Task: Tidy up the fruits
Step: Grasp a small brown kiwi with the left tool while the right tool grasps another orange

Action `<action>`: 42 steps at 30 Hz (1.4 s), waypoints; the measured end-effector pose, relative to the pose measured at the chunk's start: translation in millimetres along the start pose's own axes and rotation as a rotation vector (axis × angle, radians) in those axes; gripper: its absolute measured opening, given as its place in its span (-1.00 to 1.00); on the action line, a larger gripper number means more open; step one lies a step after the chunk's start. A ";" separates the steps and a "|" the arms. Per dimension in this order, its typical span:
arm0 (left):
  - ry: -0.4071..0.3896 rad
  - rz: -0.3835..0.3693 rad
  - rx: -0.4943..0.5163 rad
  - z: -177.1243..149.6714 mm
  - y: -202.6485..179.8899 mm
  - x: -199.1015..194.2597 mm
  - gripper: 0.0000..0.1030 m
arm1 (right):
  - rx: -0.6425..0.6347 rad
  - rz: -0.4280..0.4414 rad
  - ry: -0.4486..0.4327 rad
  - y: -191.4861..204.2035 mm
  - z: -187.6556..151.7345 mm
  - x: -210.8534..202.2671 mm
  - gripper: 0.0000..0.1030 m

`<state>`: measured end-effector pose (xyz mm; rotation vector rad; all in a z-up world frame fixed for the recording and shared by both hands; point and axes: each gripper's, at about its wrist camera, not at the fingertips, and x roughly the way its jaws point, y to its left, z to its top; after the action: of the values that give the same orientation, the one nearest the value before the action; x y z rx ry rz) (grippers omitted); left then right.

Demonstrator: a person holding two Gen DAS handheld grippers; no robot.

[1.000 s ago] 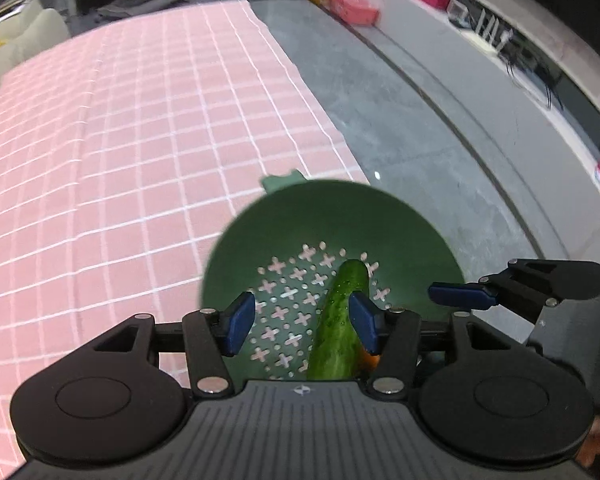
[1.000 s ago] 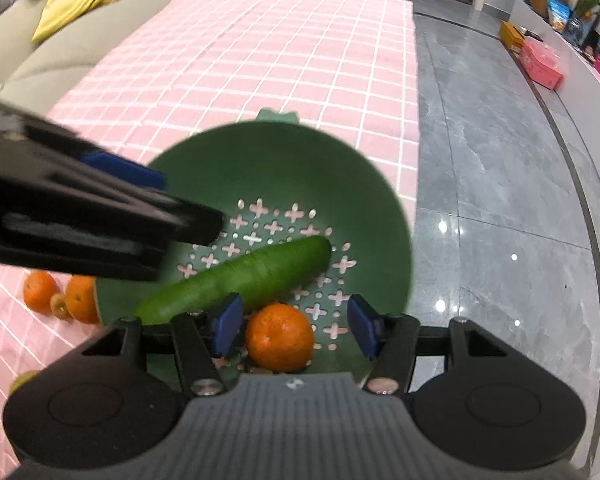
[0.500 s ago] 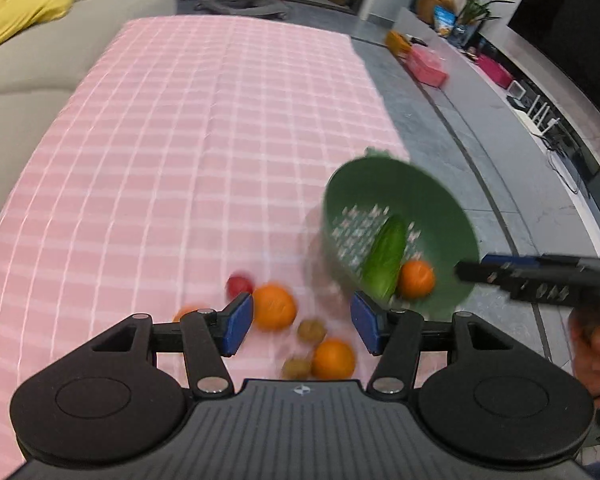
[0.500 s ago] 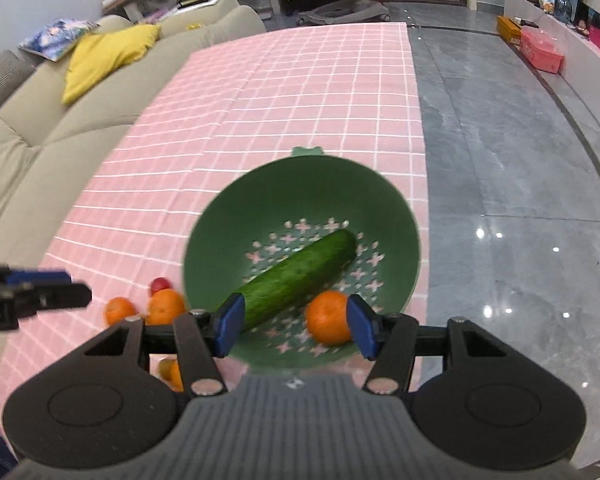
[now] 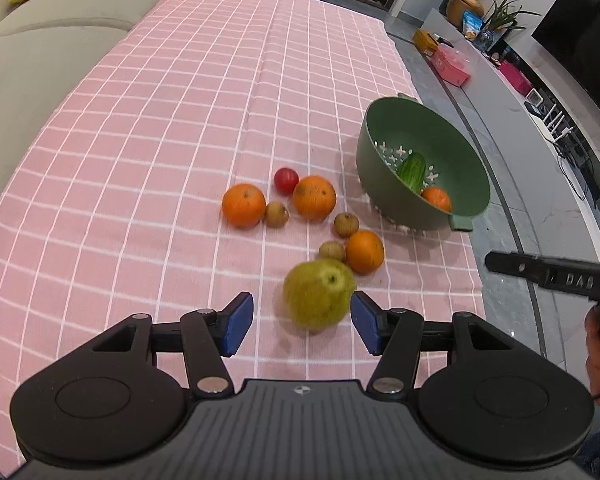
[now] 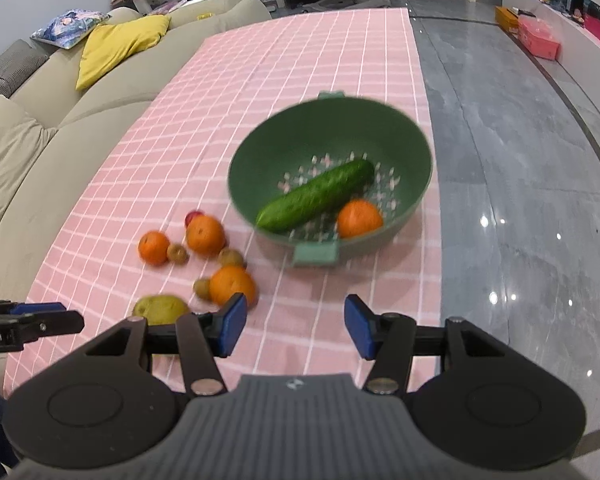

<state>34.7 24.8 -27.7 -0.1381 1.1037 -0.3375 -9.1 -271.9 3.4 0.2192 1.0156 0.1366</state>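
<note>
A green colander bowl (image 5: 384,128) (image 6: 404,136) stands near the table's right edge and holds a cucumber (image 5: 412,170) (image 6: 316,196) and an orange (image 5: 437,199) (image 6: 359,218). Left of it on the pink checked cloth lie three oranges (image 5: 314,197), a small red fruit (image 5: 286,180), small brown fruits (image 5: 276,214) and a green pear (image 5: 318,294) (image 6: 161,309). My left gripper (image 5: 302,330) is open, with the pear just ahead between its fingers. My right gripper (image 6: 292,326) is open and empty, back from the bowl.
A beige sofa (image 6: 32,128) with a yellow cushion (image 6: 116,46) runs along the table's left side. Grey tiled floor (image 6: 520,200) lies past the table's right edge. The right gripper's finger (image 5: 552,274) shows at the left view's right.
Both grippers have pulled back from over the bowl. The left one has swung left to the loose fruit and now faces the pear.
</note>
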 end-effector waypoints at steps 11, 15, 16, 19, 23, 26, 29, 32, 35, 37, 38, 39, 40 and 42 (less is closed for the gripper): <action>0.035 -0.030 0.052 -27.7 -8.4 20.2 0.35 | -0.001 0.000 0.060 26.1 -18.0 29.7 0.01; 0.036 -0.027 0.027 -22.7 0.9 26.8 0.35 | 0.007 -0.002 0.061 27.9 -10.3 38.9 0.01; 0.033 -0.029 0.015 -20.2 4.8 27.3 0.35 | 0.013 -0.001 0.063 28.3 -8.5 41.7 0.01; 0.024 -0.024 -0.018 -11.2 17.6 30.1 0.35 | 0.027 0.005 0.070 30.3 -4.6 52.4 0.01; 0.017 -0.009 -0.023 3.5 29.9 37.1 0.35 | 0.037 0.013 0.083 36.2 0.7 69.1 0.01; 0.004 -0.009 0.011 16.4 31.9 42.4 0.35 | 0.052 0.025 0.092 39.4 3.6 82.6 0.01; 0.008 -0.044 0.085 26.5 28.1 47.9 0.35 | 0.049 0.018 0.096 43.0 6.0 96.4 -0.04; 0.013 -0.077 0.170 31.9 21.6 53.4 0.32 | 0.035 0.013 0.100 47.1 9.0 107.8 -0.06; 0.027 -0.105 0.213 36.5 17.7 60.5 0.31 | 0.042 0.020 0.110 48.9 12.3 118.4 -0.07; 0.041 -0.112 0.215 40.0 18.2 67.5 0.28 | 0.046 0.026 0.118 50.5 14.0 124.9 -0.07; 0.046 -0.114 0.214 42.2 18.1 70.8 0.28 | 0.052 0.030 0.122 50.6 14.6 127.7 -0.10; 0.051 -0.117 0.215 43.6 18.3 73.1 0.28 | 0.054 0.031 0.127 51.2 15.3 130.8 -0.14; 0.056 -0.121 0.217 45.5 17.8 75.7 0.28 | 0.054 0.032 0.130 51.7 15.6 133.4 -0.15; 0.065 -0.132 0.228 48.3 16.0 79.9 0.28 | 0.057 0.038 0.135 51.8 16.2 137.5 -0.17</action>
<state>113.4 10.3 -78.4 0.0022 1.1150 -0.5865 75.7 -194.1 -89.3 0.2844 1.1509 0.1581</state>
